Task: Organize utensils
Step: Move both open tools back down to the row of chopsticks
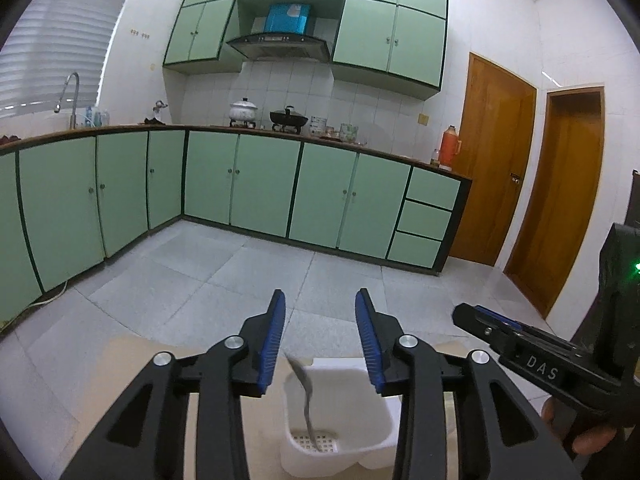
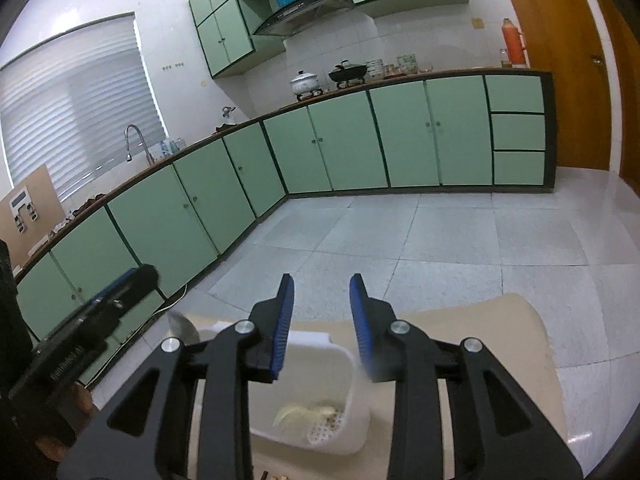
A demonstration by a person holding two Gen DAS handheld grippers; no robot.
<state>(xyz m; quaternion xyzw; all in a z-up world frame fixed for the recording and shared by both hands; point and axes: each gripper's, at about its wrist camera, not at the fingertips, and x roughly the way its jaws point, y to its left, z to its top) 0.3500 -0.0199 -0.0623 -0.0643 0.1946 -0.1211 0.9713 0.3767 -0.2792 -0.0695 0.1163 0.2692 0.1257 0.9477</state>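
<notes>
Grippers: two, both poised above the caddy, each with blue pads.
Left gripper (image 1: 320,320): jaws apart, nothing between the pads; the spoon stands below the gap, untouched.
Right gripper (image 2: 322,304): jaws apart, pads bare; the caddy's open top lies under them.
Caddy (image 1: 340,372): one, white plastic, with a perforated floor, standing on the table.
Table (image 2: 480,320): one, beige; only the part around the caddy shows (the rest is cut off by the gripper frames).
Spoon (image 1: 305,392): one, metal, upright and leaning inside the caddy, bowl end up above the rim, its lower end on the perforated floor.
Second item in caddy: pale yellowish shapes (image 2: 304,416) on the floor of the caddy in the right wrist view, too blurred to name or count.
Hidden: the near wall of the caddy, behind the black gripper arms.
Hands: part of one shows under each gripper at the frame edges, fingers only.
</notes>
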